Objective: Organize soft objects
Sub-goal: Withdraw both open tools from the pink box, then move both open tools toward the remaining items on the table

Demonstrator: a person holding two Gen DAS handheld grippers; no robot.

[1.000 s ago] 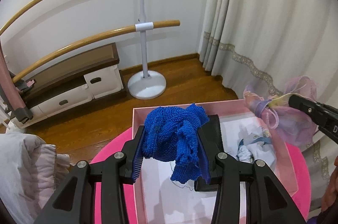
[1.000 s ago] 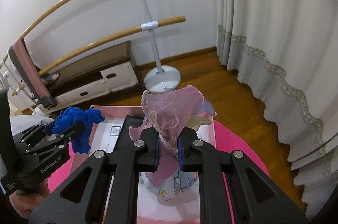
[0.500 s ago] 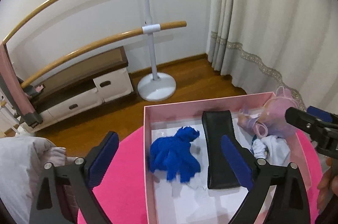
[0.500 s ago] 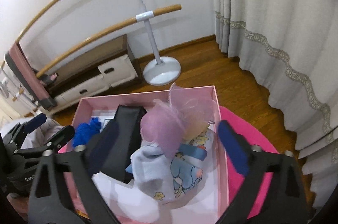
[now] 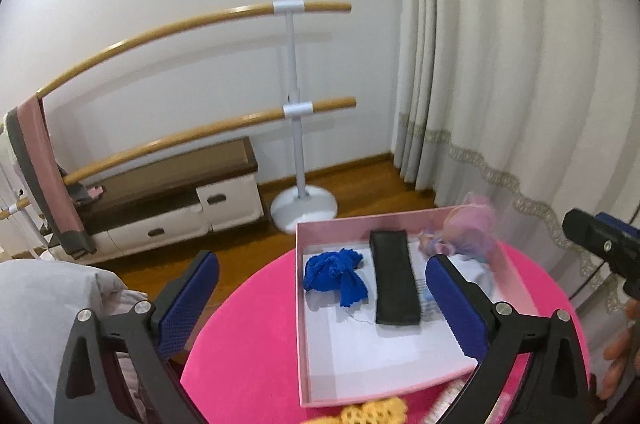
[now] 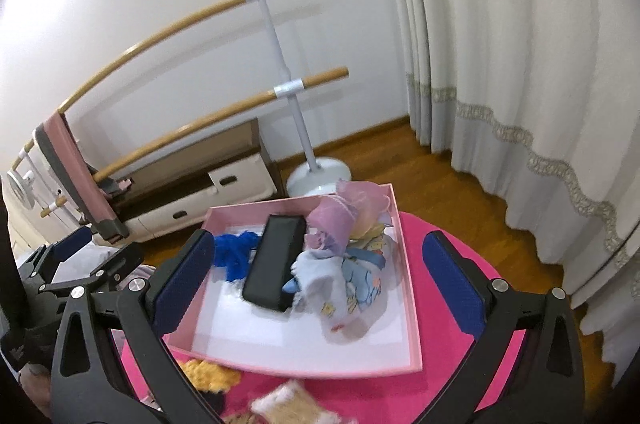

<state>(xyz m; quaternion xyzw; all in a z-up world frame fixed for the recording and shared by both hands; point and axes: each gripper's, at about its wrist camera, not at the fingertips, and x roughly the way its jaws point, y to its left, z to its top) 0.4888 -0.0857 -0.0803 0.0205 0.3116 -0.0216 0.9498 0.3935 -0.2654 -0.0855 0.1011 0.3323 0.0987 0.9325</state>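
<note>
Both grippers, left (image 5: pixel 320 298) and right (image 6: pixel 316 282), are held empty, jaws apart, above the pink box (image 6: pixel 408 288); blue knit (image 5: pixel 334 274) lies sorted inside it.

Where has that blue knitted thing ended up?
The blue knitted cloth lies inside the pink box, on its left side just left of the black divider; neither gripper touches it.

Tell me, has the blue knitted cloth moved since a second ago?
Yes. The blue knitted cloth went down from the left gripper into the pink box, left of the black divider.
</note>
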